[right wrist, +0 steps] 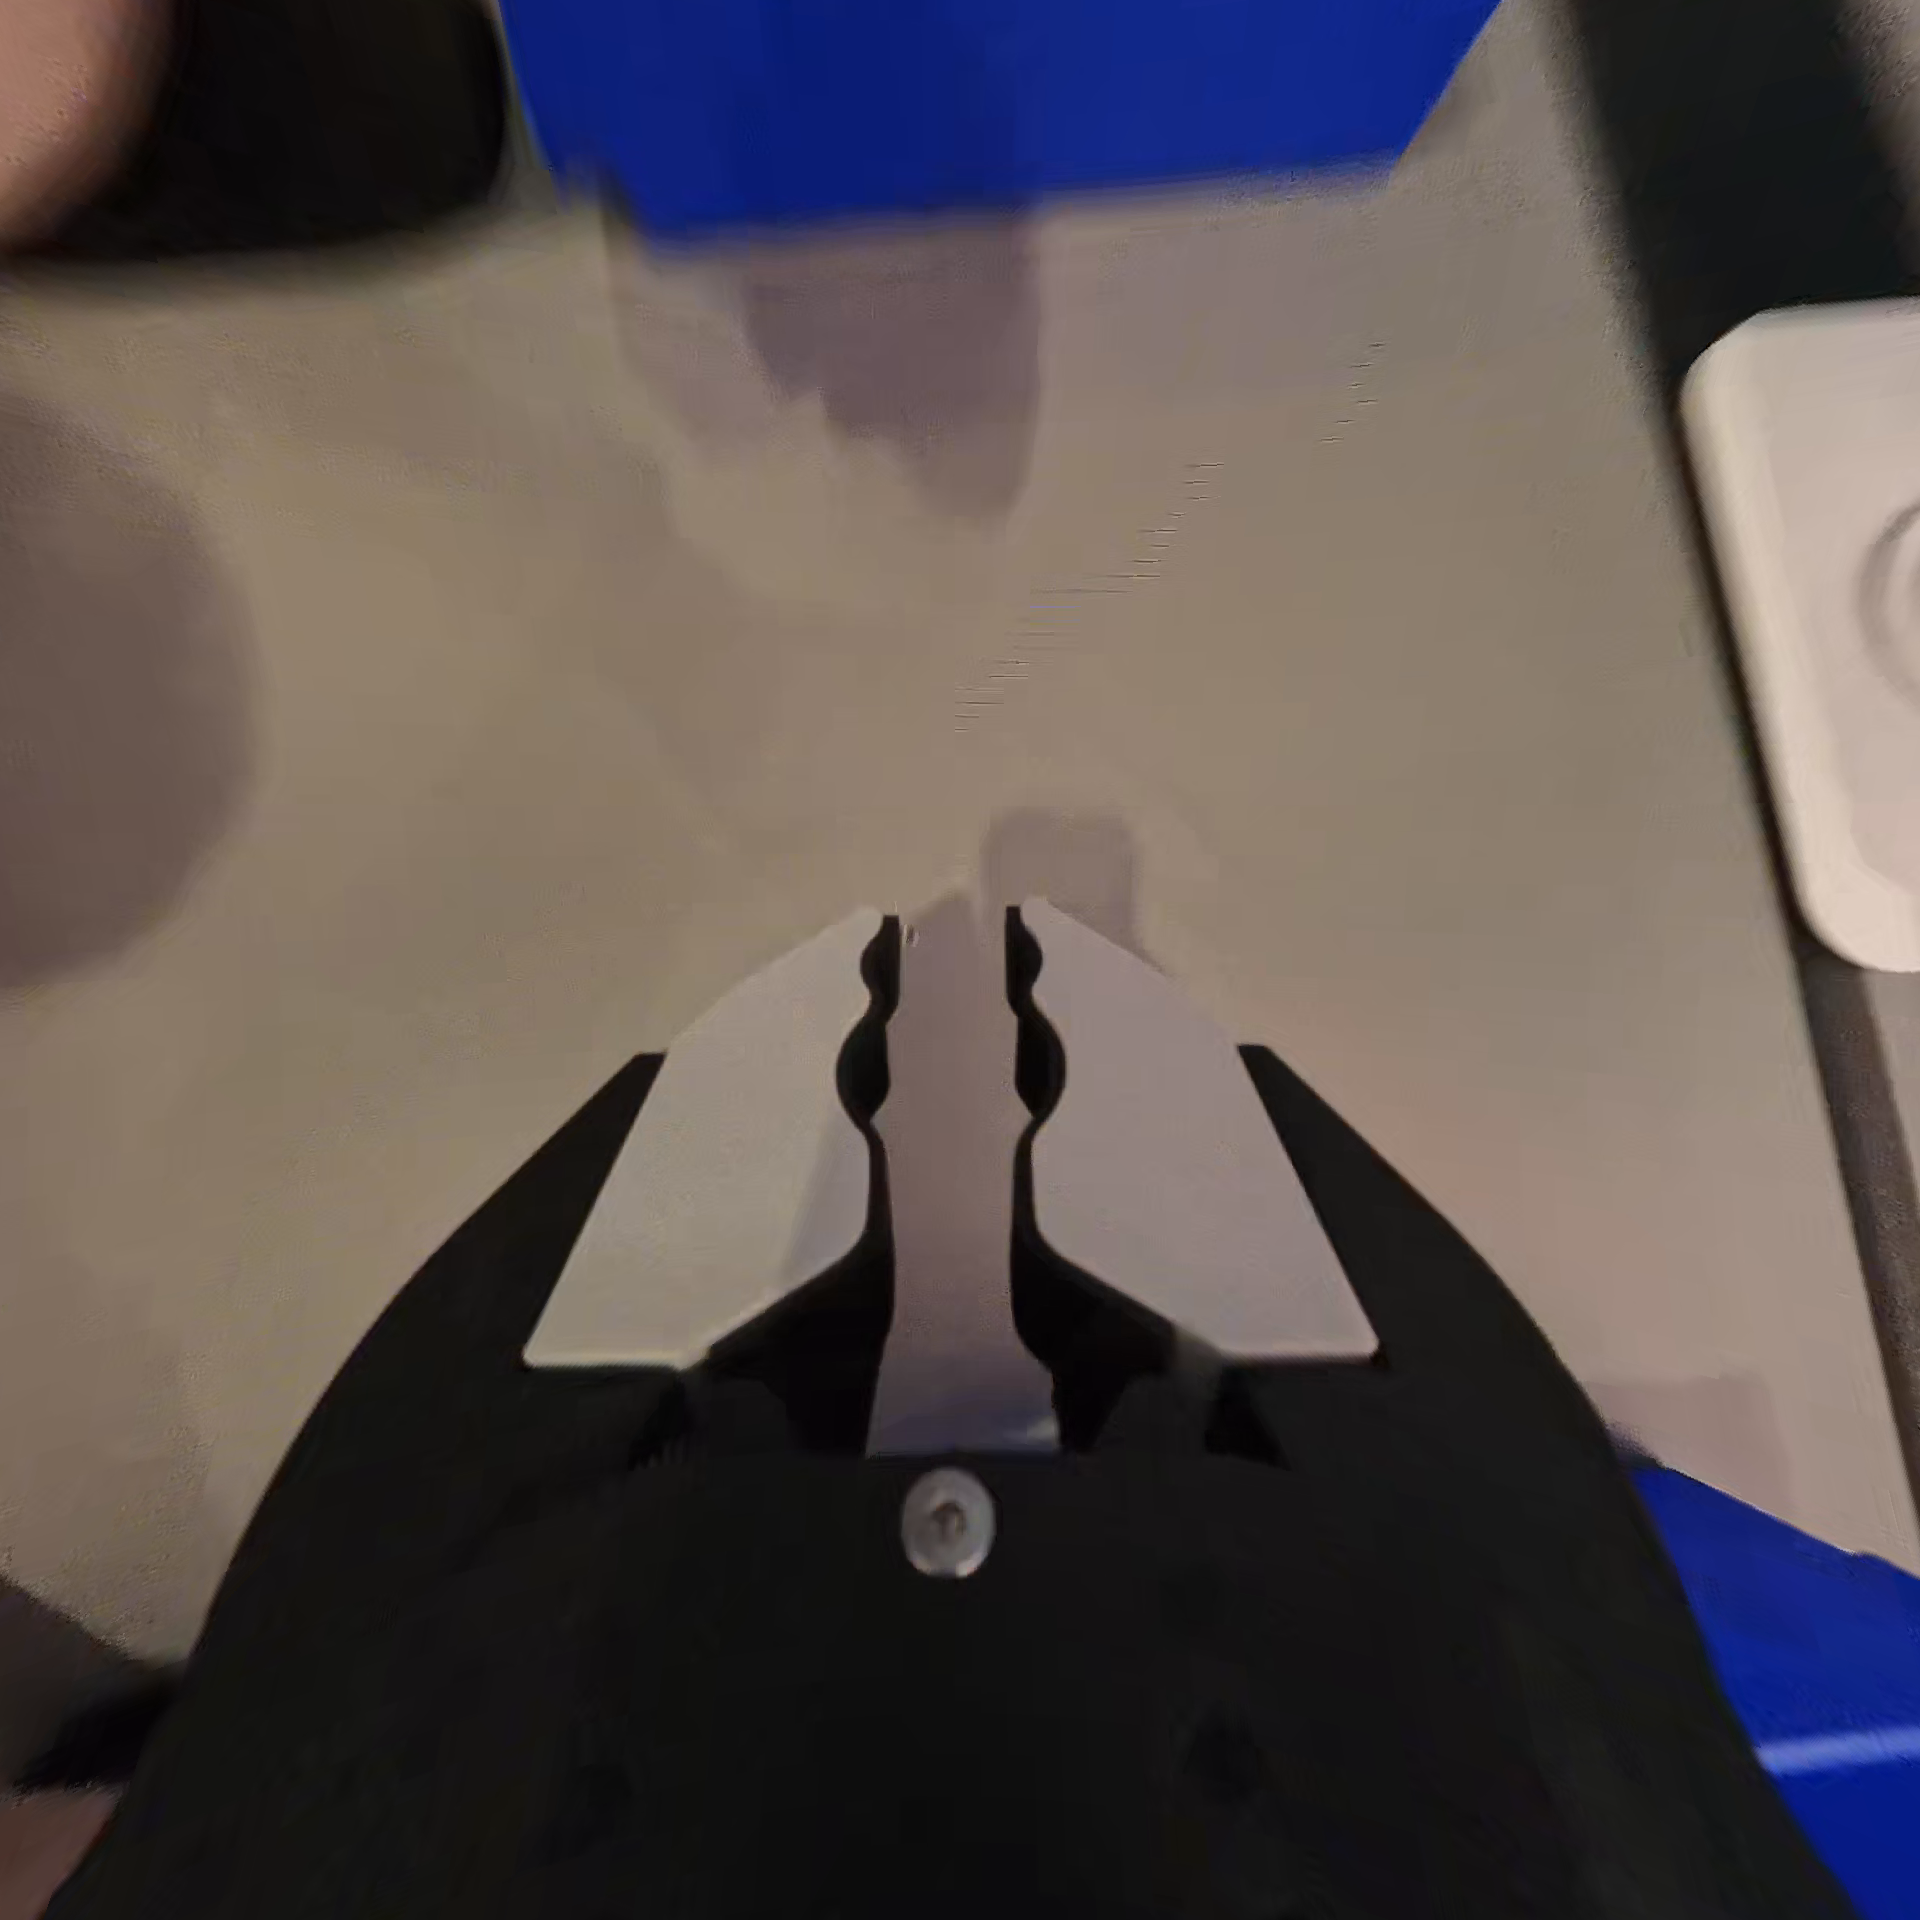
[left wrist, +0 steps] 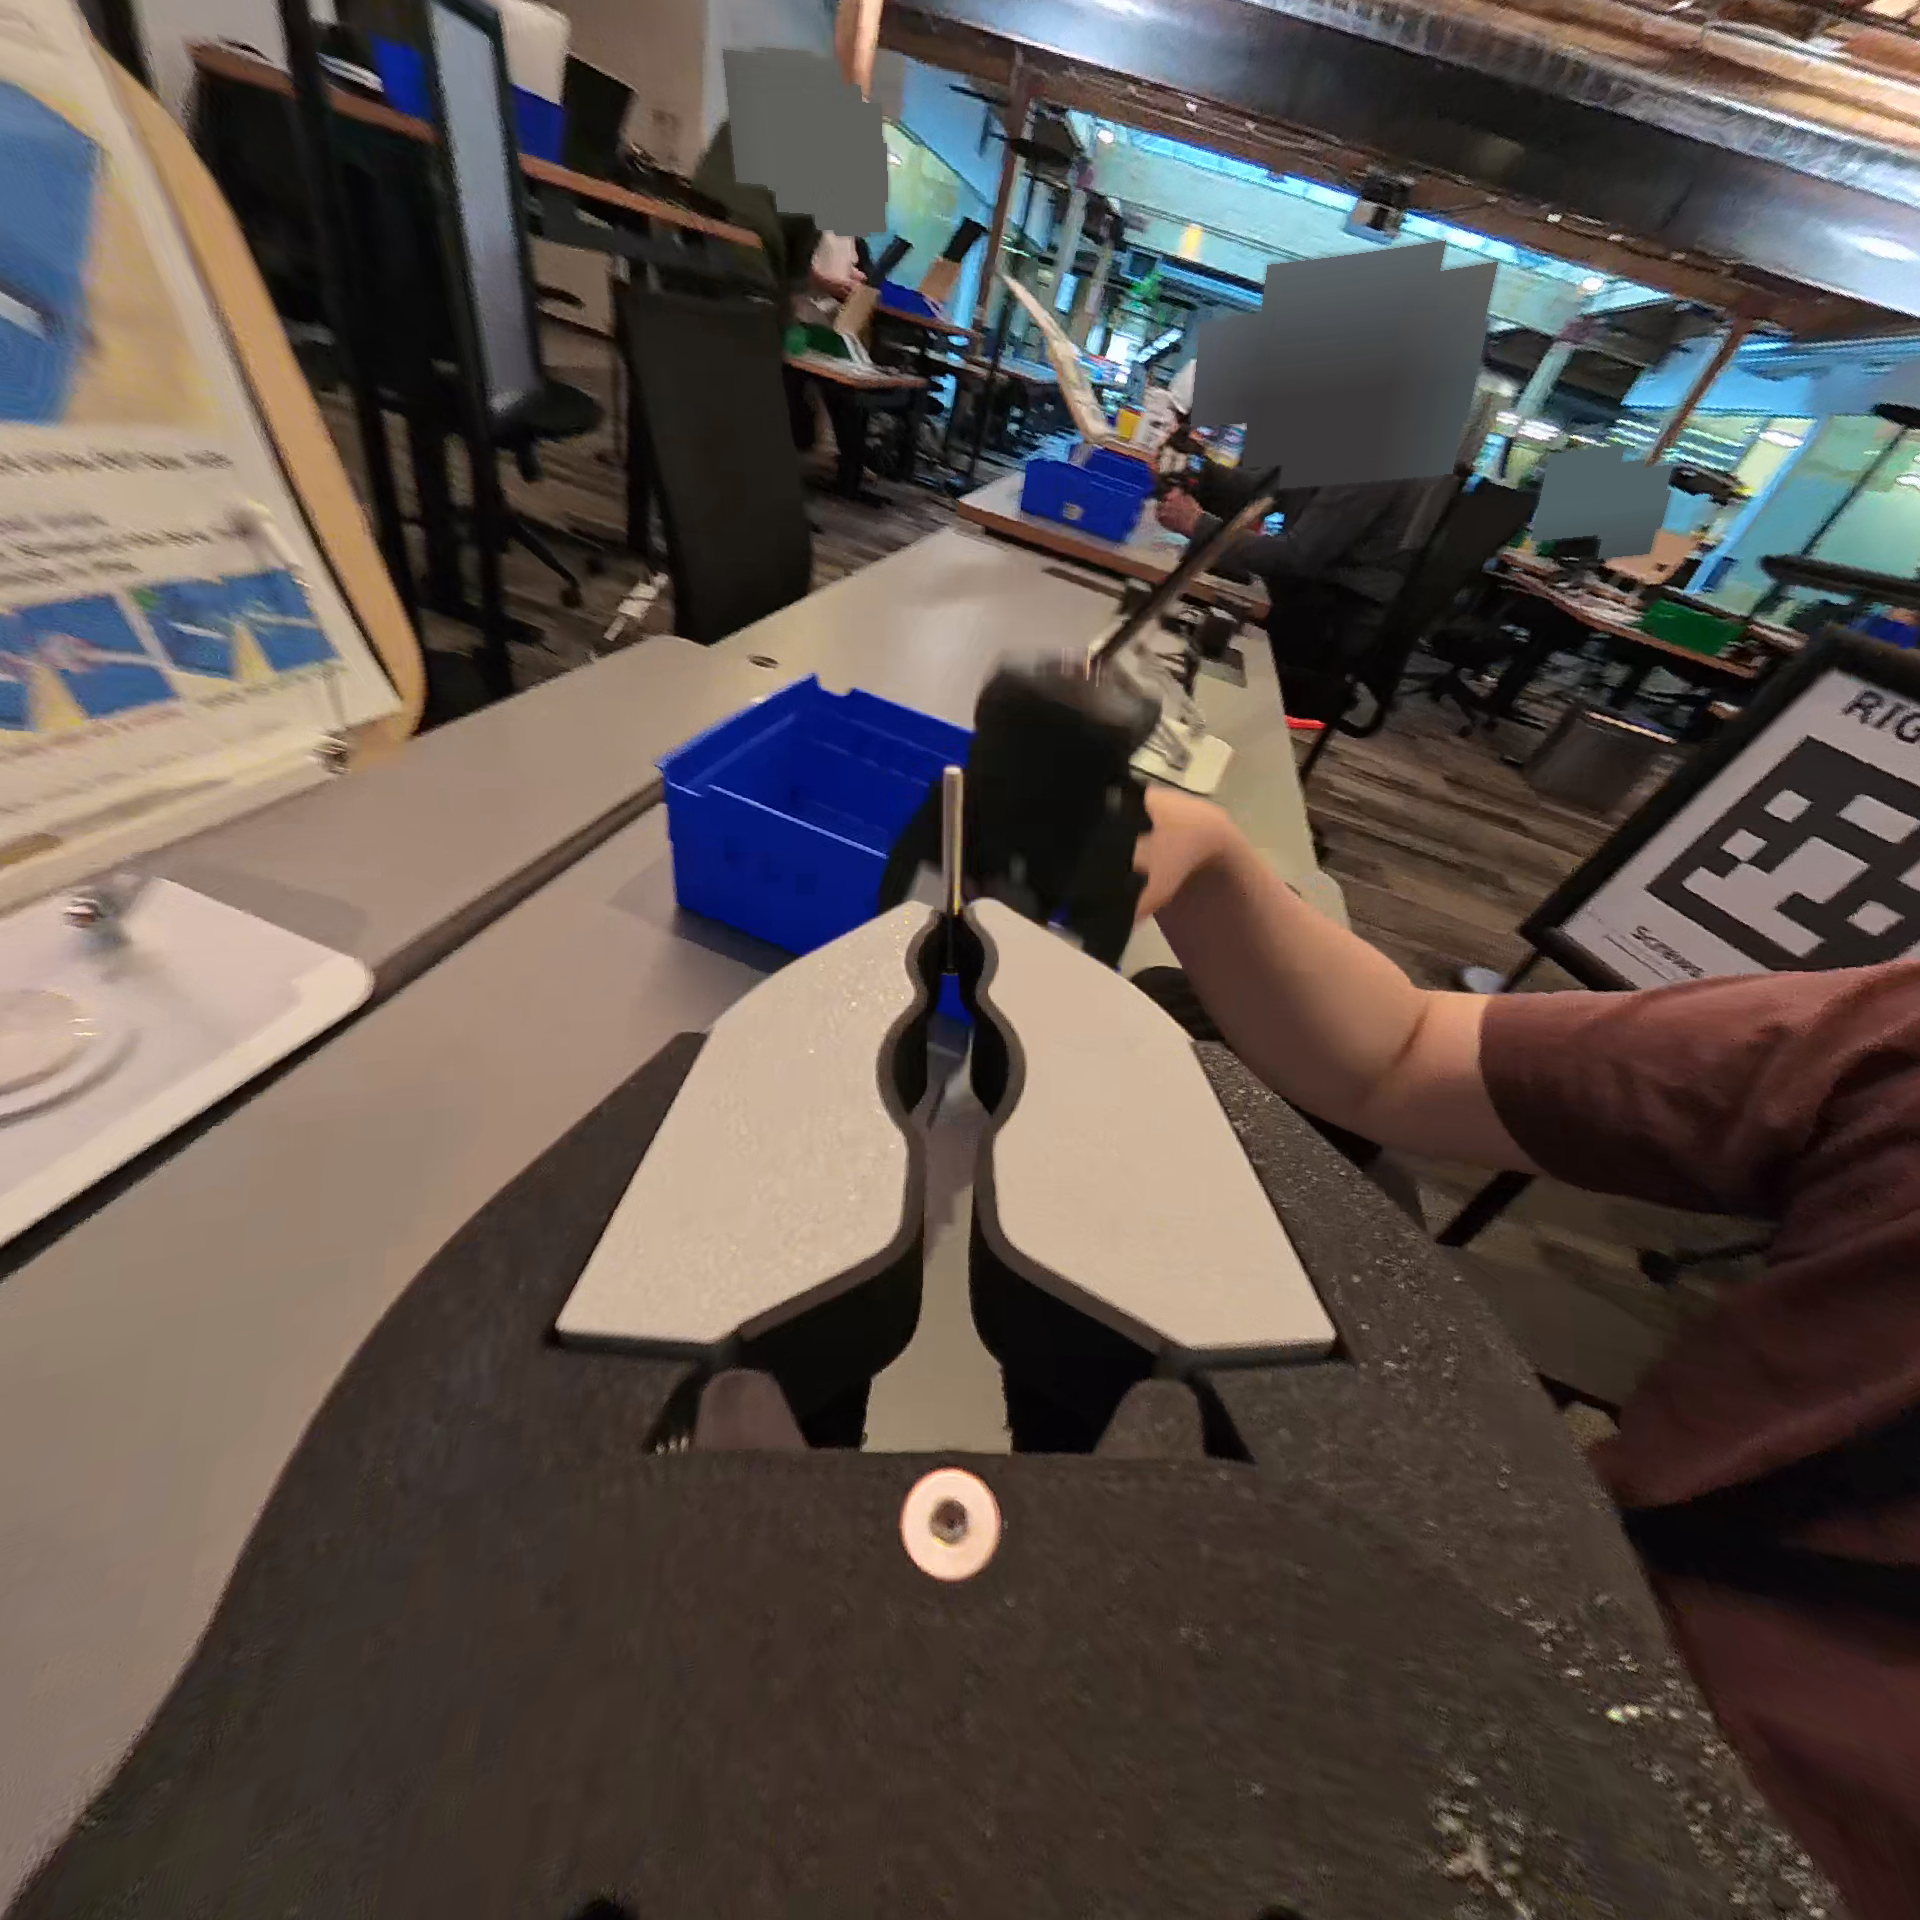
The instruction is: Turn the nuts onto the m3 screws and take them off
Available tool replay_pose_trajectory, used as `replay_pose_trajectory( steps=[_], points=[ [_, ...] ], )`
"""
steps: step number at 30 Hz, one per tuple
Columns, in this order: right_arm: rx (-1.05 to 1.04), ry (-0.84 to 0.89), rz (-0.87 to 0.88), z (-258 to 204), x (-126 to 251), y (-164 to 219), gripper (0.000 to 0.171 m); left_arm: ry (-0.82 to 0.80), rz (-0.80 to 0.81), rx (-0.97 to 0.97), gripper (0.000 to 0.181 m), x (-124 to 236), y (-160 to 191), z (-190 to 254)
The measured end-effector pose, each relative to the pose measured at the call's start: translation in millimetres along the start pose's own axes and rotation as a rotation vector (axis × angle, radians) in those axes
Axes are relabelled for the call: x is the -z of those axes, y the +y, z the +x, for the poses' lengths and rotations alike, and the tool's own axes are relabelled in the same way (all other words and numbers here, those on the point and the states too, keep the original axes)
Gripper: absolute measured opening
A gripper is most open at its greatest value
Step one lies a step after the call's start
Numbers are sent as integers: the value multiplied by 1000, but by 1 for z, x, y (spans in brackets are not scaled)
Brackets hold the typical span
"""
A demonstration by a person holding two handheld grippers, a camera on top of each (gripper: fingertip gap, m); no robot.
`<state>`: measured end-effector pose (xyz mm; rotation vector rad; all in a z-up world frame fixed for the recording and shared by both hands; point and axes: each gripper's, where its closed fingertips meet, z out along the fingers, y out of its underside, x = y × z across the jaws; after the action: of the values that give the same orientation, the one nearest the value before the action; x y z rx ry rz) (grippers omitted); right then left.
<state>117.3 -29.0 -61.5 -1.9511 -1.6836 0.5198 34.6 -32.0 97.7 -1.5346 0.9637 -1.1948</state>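
In the left wrist view my left gripper (left wrist: 948, 920) is shut on a long thin silver screw (left wrist: 951, 842). The screw stands upright out of the fingertips. No nut shows on it. My right gripper (left wrist: 1023, 831) is a blurred black shape just behind and right of the screw, held by a person's hand. In the right wrist view the right gripper (right wrist: 951, 920) has a narrow gap between its fingers and points down at the grey table (right wrist: 520, 727). A tiny glint sits at its left fingertip, too small to identify.
A blue bin (left wrist: 790, 821) stands behind the screw and also shows in the right wrist view (right wrist: 987, 104). A white tray (left wrist: 156, 1039) lies at the left and also shows in the right wrist view (right wrist: 1818, 623). A poster board (left wrist: 135, 468) stands at the left, a framed marker sign (left wrist: 1766, 831) at the right. The gap from one gripper's tips to the other's is roughly 15 centimeters.
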Motion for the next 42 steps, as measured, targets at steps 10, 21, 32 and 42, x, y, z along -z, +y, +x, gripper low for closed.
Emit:
replay_pose_trajectory(
  steps=[10,21,32,42],
  points=[
    [182,-23,-317,-11,-66,41,21,-98,69,-60,2,62,-36,9],
    [126,-73,-395,-16,-85,50,17,-60,54,-52,2,62,-36,15],
    [96,-84,-410,-15,-86,52,17,-24,22,-70,2,51,-30,22],
    [103,-88,-412,-16,-86,52,12,-7,3,-66,2,44,-26,24]
  ],
)
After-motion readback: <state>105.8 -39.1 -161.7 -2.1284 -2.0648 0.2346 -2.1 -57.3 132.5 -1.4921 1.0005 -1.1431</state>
